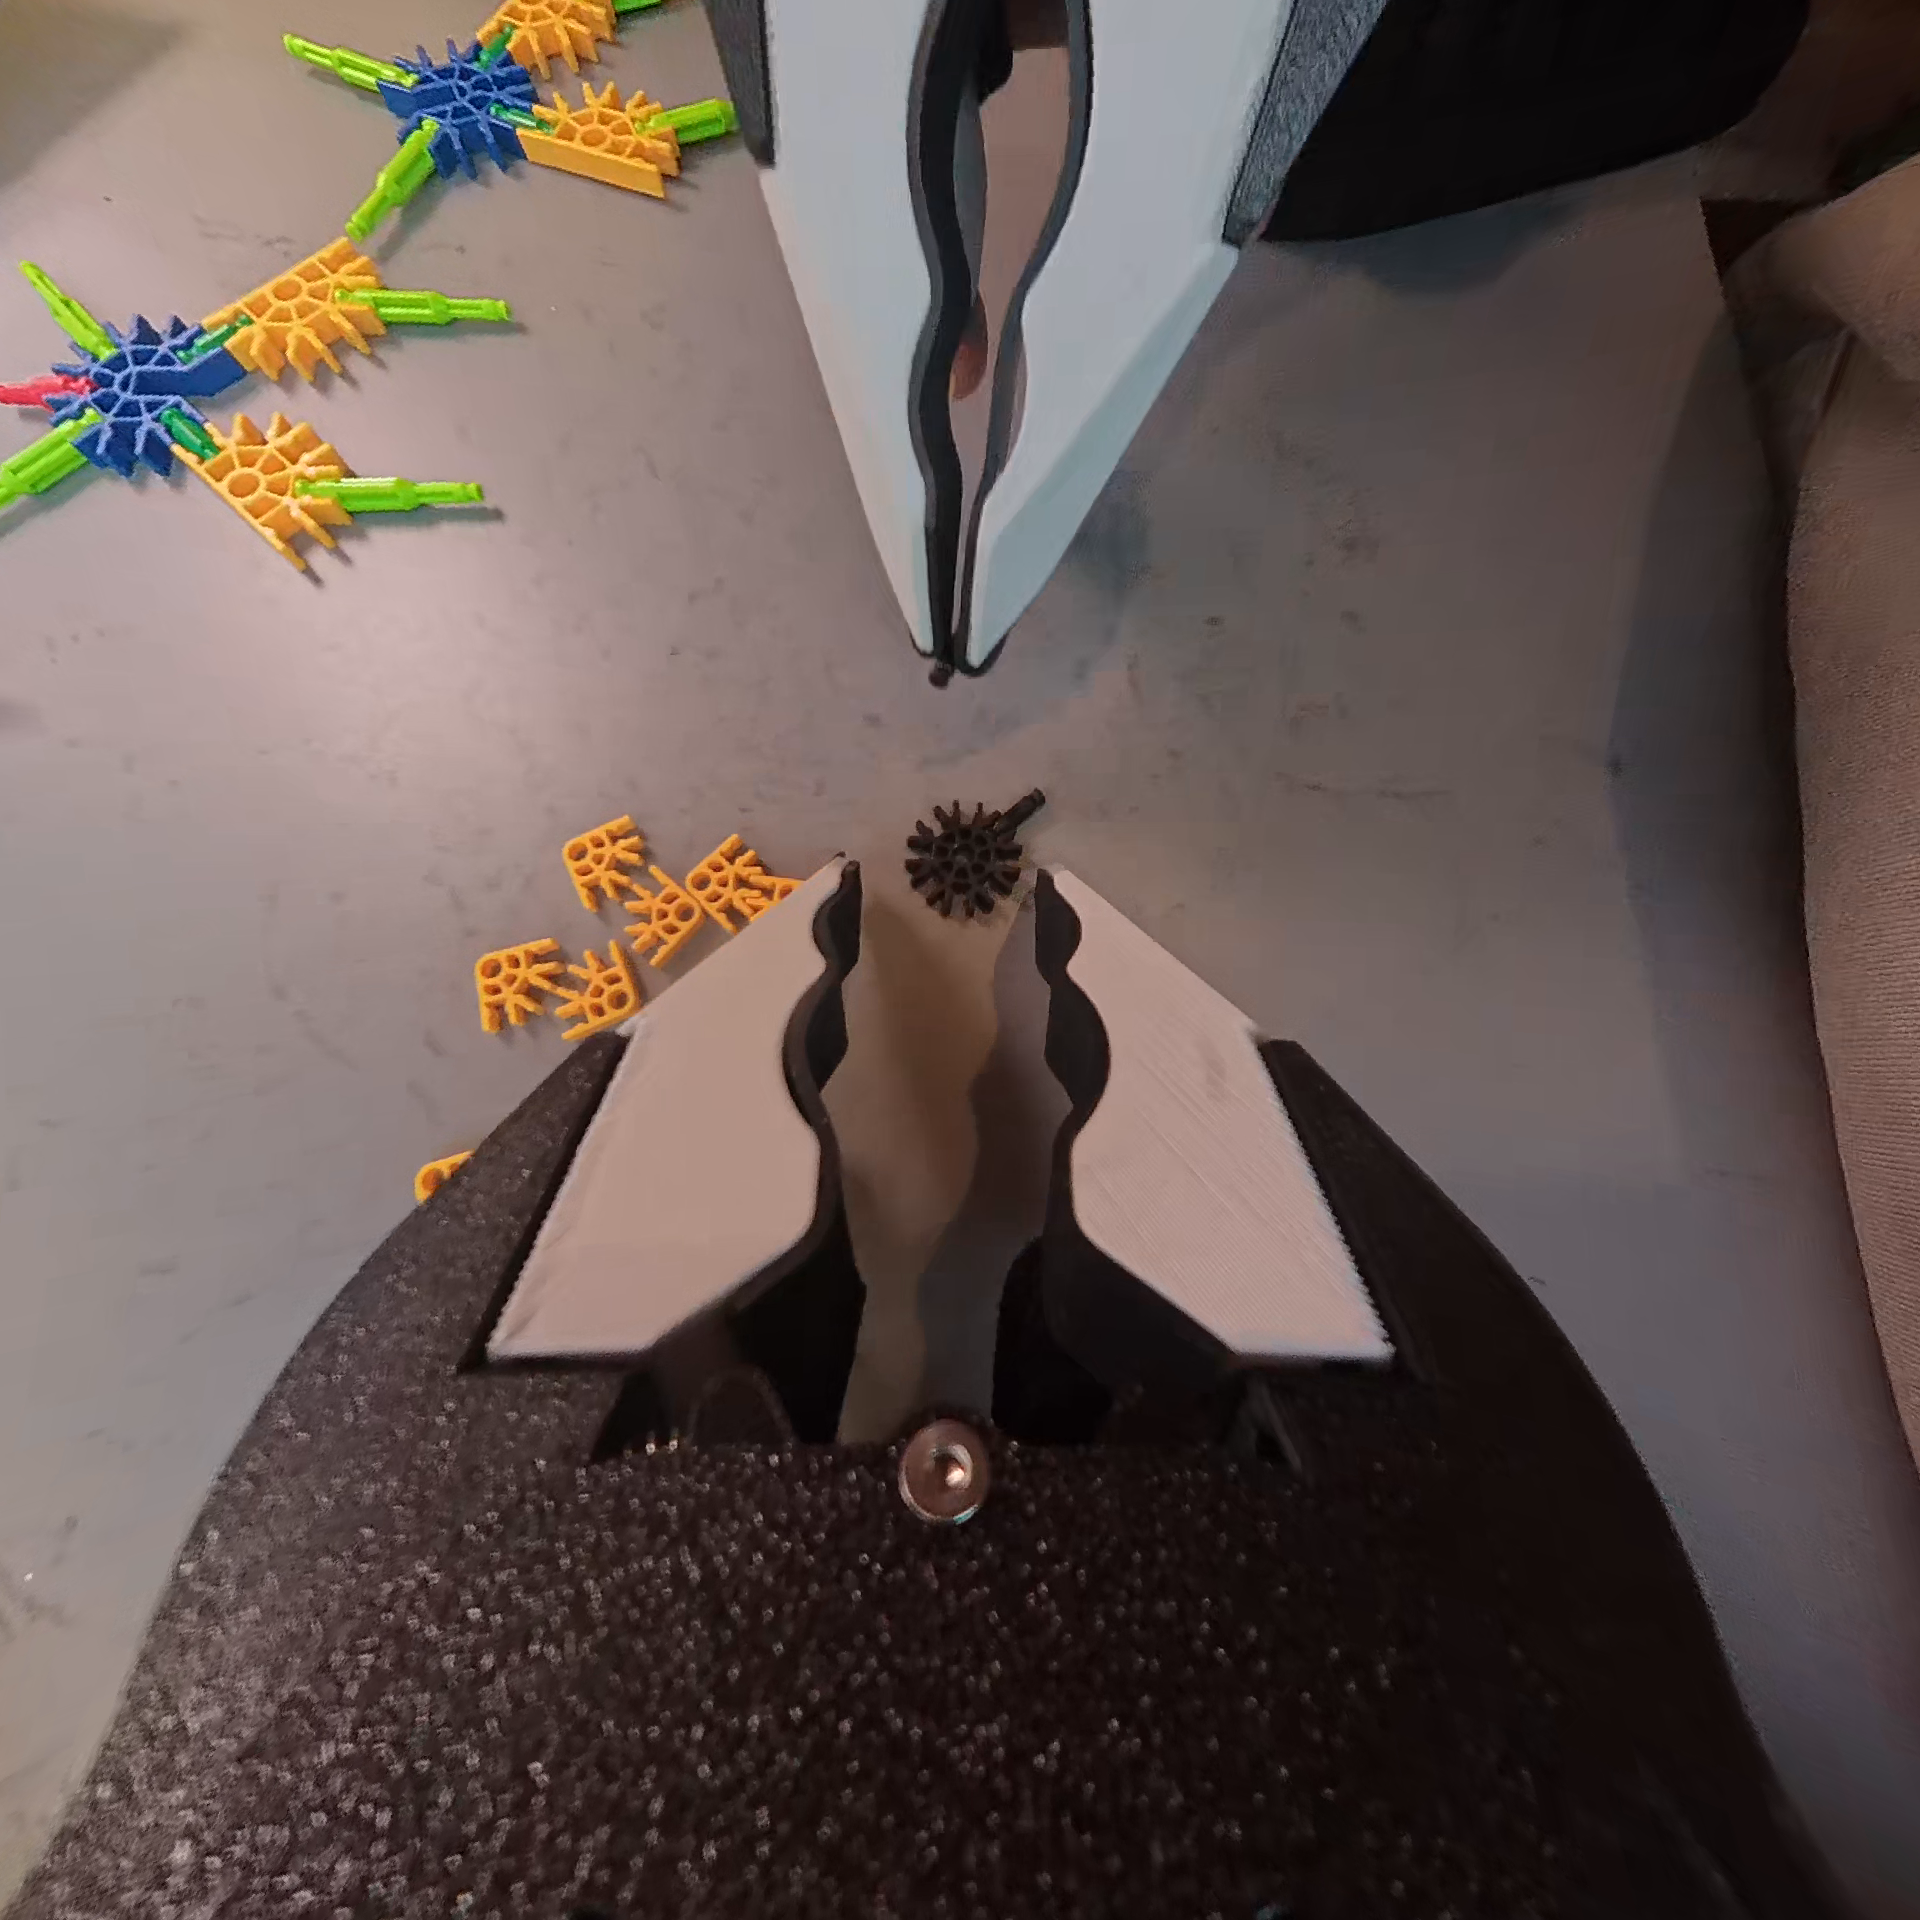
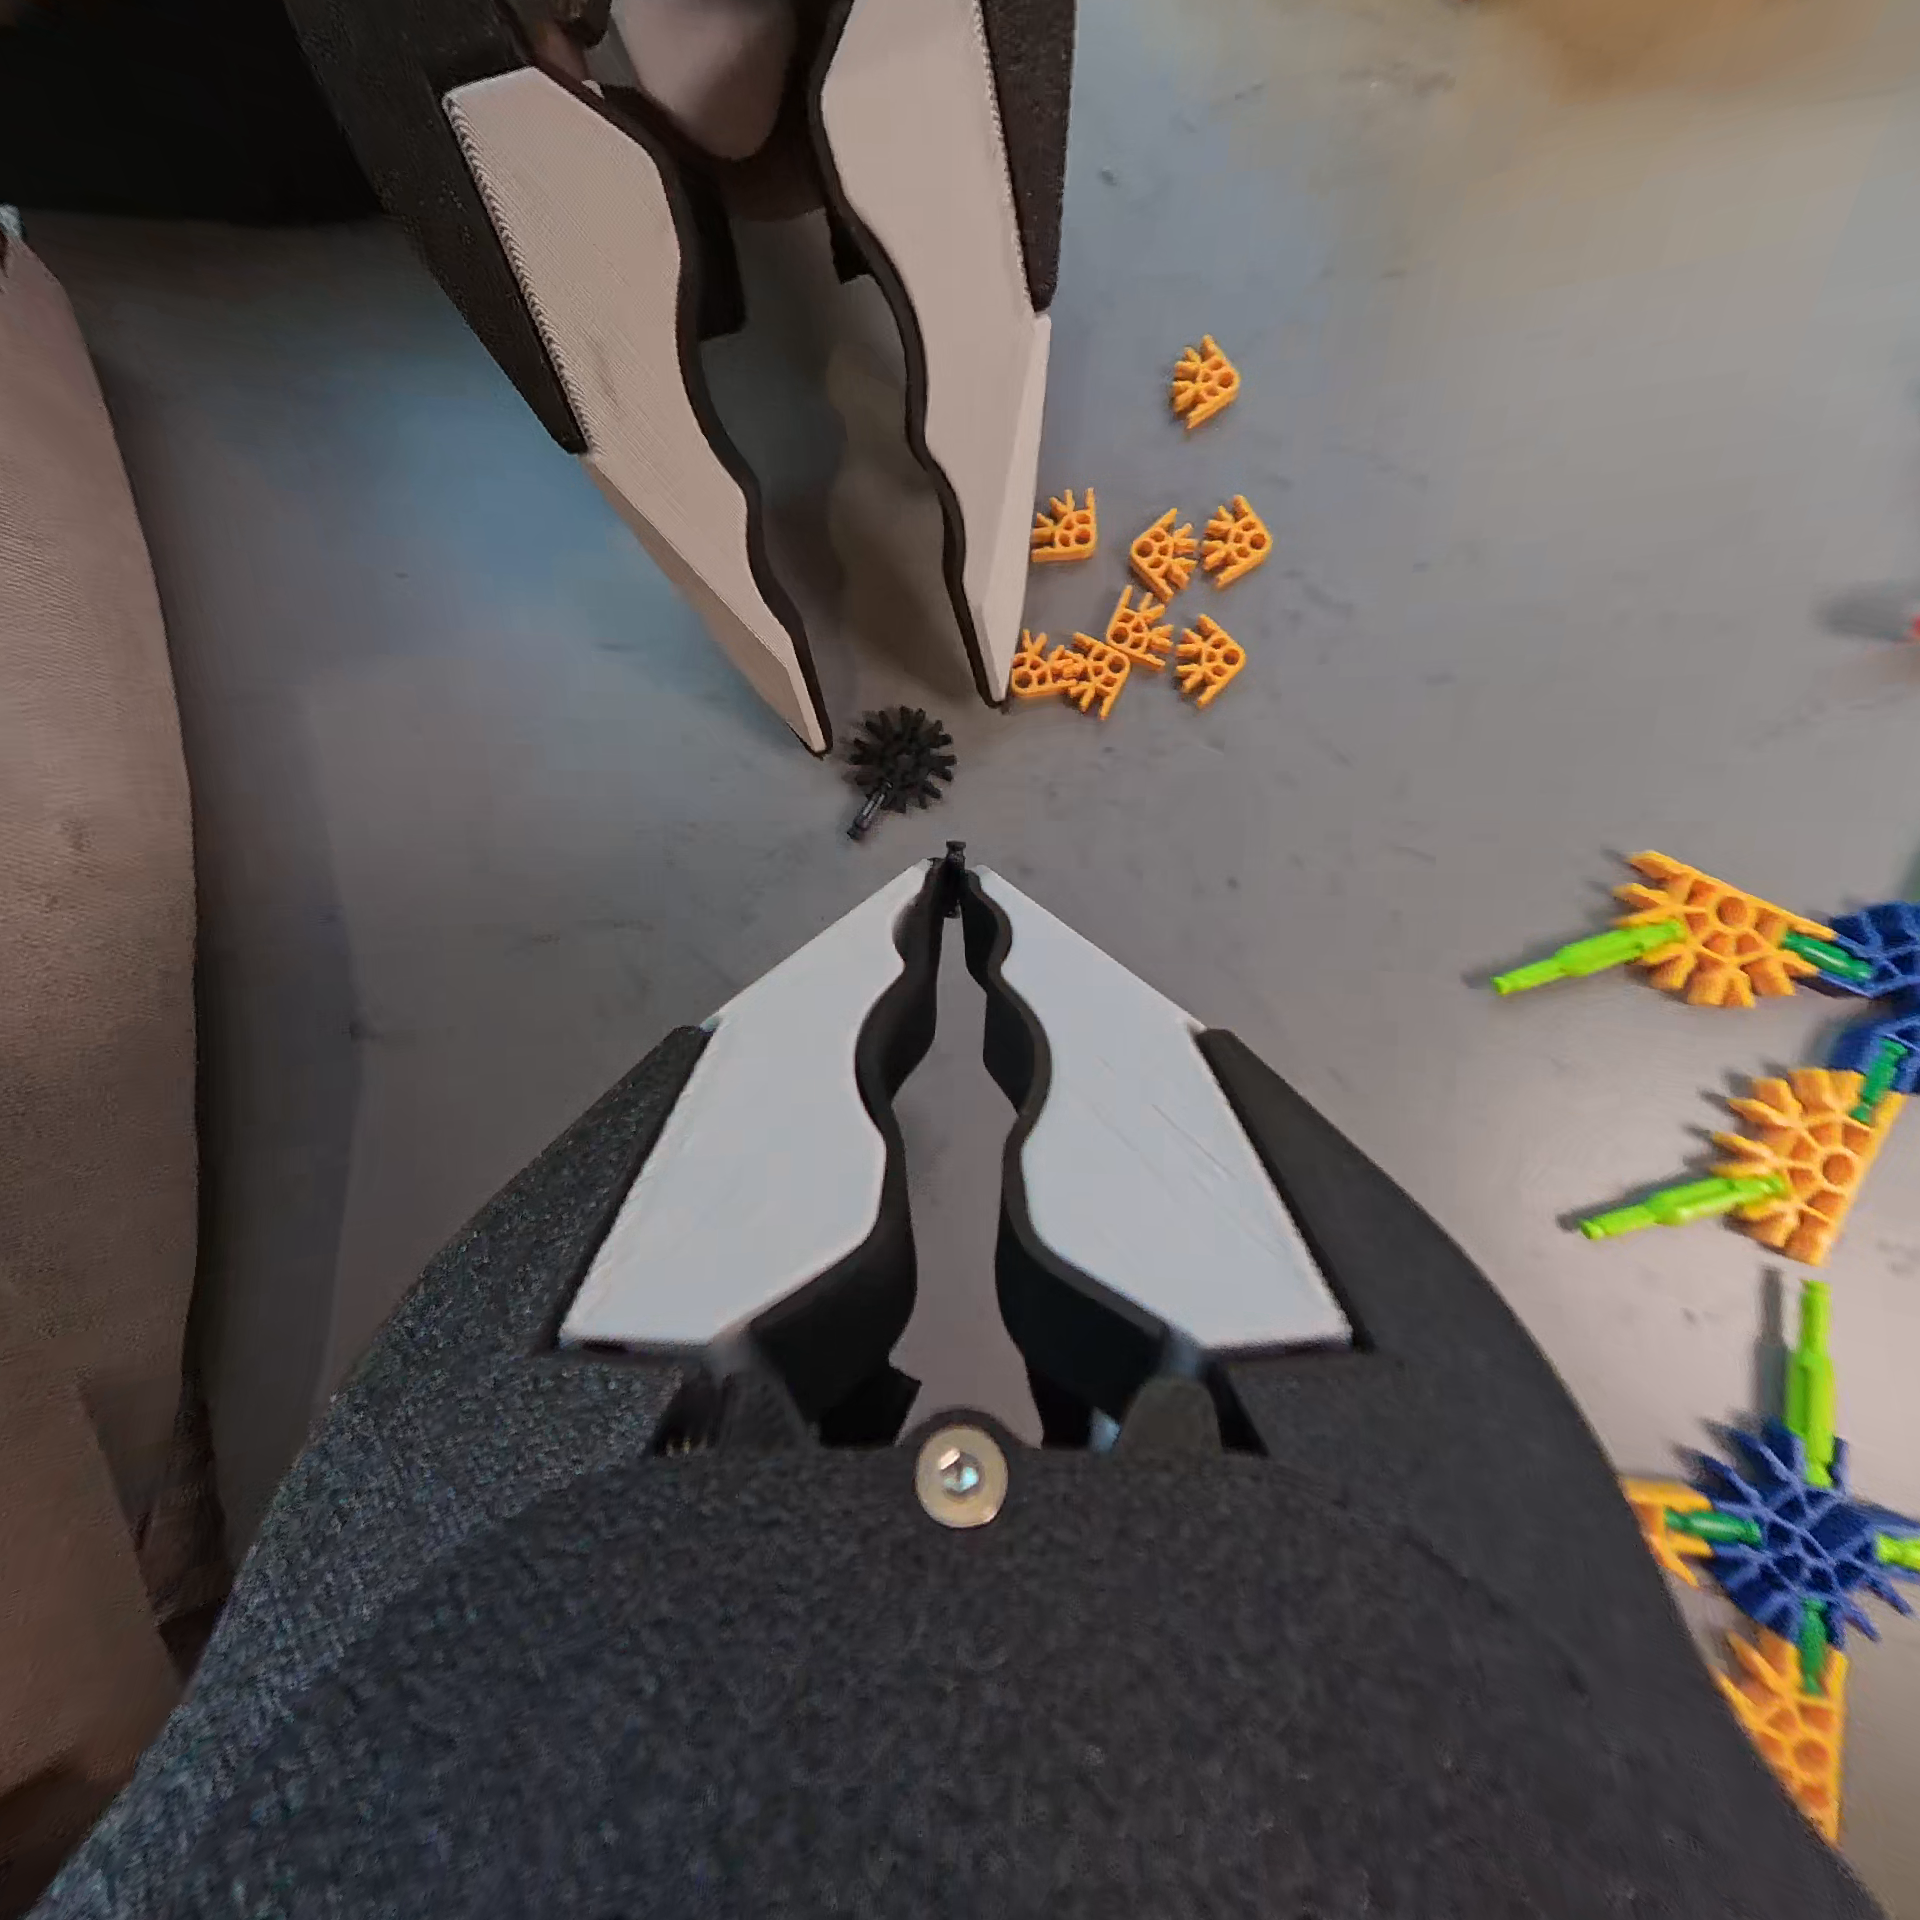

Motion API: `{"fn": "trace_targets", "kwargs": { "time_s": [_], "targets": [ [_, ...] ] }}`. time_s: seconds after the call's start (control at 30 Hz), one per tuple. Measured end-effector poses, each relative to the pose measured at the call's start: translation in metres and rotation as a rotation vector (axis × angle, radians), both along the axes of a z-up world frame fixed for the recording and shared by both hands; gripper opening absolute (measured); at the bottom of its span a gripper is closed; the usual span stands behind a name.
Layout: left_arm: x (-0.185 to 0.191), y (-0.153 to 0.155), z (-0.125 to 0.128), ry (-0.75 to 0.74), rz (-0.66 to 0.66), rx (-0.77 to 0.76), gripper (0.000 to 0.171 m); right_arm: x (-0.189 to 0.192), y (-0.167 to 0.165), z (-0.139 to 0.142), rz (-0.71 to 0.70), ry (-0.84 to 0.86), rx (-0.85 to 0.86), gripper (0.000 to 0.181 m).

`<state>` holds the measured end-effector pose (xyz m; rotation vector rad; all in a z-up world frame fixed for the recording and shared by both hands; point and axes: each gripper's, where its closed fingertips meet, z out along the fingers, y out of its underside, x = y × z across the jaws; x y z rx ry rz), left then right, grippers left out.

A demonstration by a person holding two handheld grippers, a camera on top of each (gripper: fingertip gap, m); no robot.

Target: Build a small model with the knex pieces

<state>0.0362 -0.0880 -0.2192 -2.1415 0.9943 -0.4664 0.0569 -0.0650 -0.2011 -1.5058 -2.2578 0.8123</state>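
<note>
A black snowflake-shaped connector [image 1: 964, 857] with a short black rod stuck in it lies flat on the grey table. My left gripper [image 1: 945, 873] is open, its fingertips just short of the connector on either side and not gripping it. In the right wrist view the left gripper [image 2: 906, 722] comes in from the top, with the connector [image 2: 899, 769] just past its tips. My right gripper [image 2: 951, 883] is shut on a small black rod [image 2: 954, 860] whose tip pokes out. It hangs a little way from the connector and also shows in the left wrist view [image 1: 954, 655].
Several loose yellow connectors [image 1: 623, 925] [image 2: 1132, 613] lie beside the left gripper. Two assemblies of blue hubs, yellow connectors and green rods [image 1: 145, 384] [image 1: 468, 114] [image 2: 1787, 1527] lie farther off. Beige fabric [image 1: 1849, 727] [image 2: 62, 831] borders the table. The gap from one gripper's tips to the other's is roughly 5 cm.
</note>
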Motion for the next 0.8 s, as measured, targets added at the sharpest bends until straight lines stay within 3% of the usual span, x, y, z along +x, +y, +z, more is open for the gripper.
{"fn": "trace_targets", "kwargs": {
  "time_s": [0.2,0.8],
  "targets": [
    [0.005,-0.004,-0.004,0.019,-0.029,-0.013,0.028,-0.006,-0.014,-0.015,0.007,-0.062,-0.017,0.0],
    [0.006,-0.004,-0.004,-0.003,-0.026,-0.019,0.021,-0.007,-0.018,-0.022,0.132,-0.146,0.049,0.001]
  ]
}}
